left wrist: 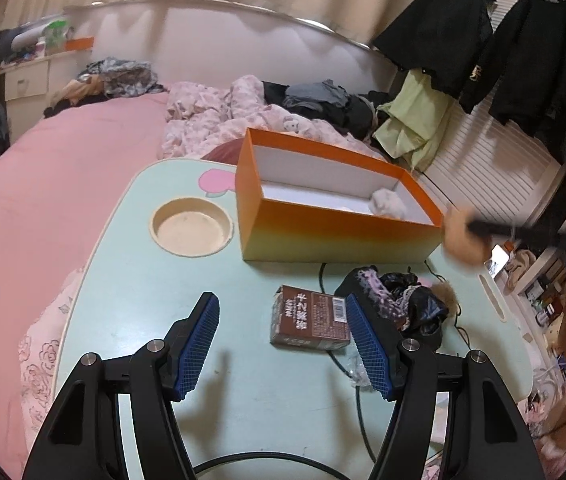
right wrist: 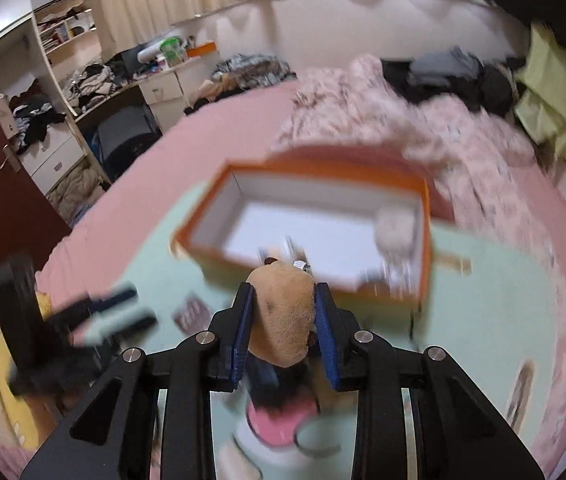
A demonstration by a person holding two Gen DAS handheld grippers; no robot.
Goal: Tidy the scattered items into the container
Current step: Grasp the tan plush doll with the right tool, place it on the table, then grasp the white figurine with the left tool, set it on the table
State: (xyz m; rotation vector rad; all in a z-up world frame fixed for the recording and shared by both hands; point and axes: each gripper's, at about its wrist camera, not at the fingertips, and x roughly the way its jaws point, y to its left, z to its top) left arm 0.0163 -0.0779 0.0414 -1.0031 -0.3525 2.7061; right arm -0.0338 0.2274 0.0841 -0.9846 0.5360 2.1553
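Only partly legible, brown carton (left wrist: 310, 322) label reading "MILK"

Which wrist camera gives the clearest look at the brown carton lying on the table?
The left wrist view. The brown carton lies sharp and close there, just beyond the open left gripper, with its label and barcode visible. In the right wrist view it is only a small motion-blurred brown patch at the table's left.

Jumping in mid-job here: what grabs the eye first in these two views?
The orange box stands open on the pale green table, a white fluffy ball in its right end. The right gripper is shut on a tan plush toy just short of the box. The left gripper hangs open over the table, by a brown carton and a dark bundle.
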